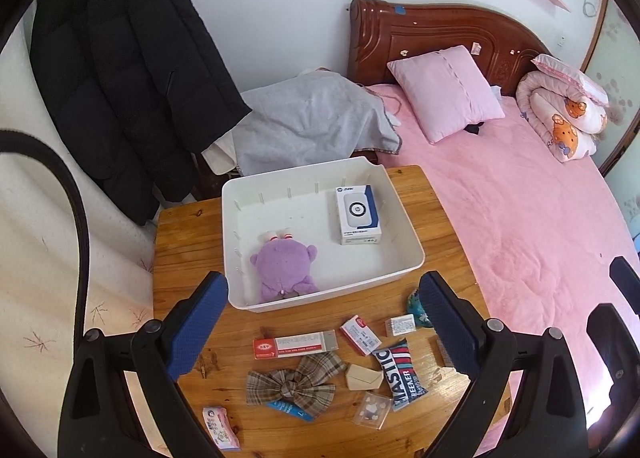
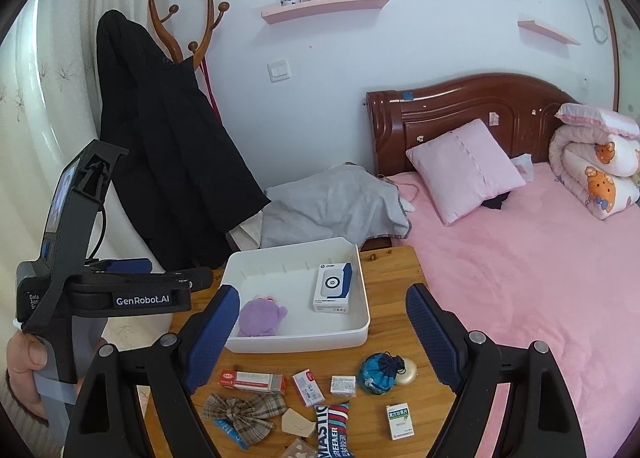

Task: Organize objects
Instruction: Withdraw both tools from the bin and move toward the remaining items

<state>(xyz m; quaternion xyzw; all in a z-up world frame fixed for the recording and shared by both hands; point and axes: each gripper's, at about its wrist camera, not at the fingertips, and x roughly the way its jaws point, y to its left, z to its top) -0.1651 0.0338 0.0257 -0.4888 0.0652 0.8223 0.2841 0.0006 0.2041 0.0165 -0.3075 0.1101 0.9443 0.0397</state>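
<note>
A white tray [image 1: 240,194] stands on the wooden table [image 1: 184,234] and holds a purple plush toy [image 1: 284,266] and a white-and-blue box [image 1: 358,214]. Loose items lie in front of it: a red-and-white long box [image 1: 296,344], a plaid bow [image 1: 292,382], a small red-white box [image 1: 360,334], a MASTIC packet [image 1: 402,376], a beige envelope [image 1: 364,376]. My left gripper [image 1: 324,322] is open and empty above them. My right gripper [image 2: 322,338] is open and empty, with the tray [image 2: 300,340], a blue pouch [image 2: 378,372] and a green-white box [image 2: 400,420] ahead.
A pink bed [image 1: 500,194] borders the table on the right, with a pillow [image 1: 444,92] and a rolled quilt [image 1: 560,114]. A black coat [image 1: 120,78] hangs at the left, a grey cloth [image 1: 312,118] lies behind the tray. The left gripper's body [image 2: 80,282] stands at the table's left.
</note>
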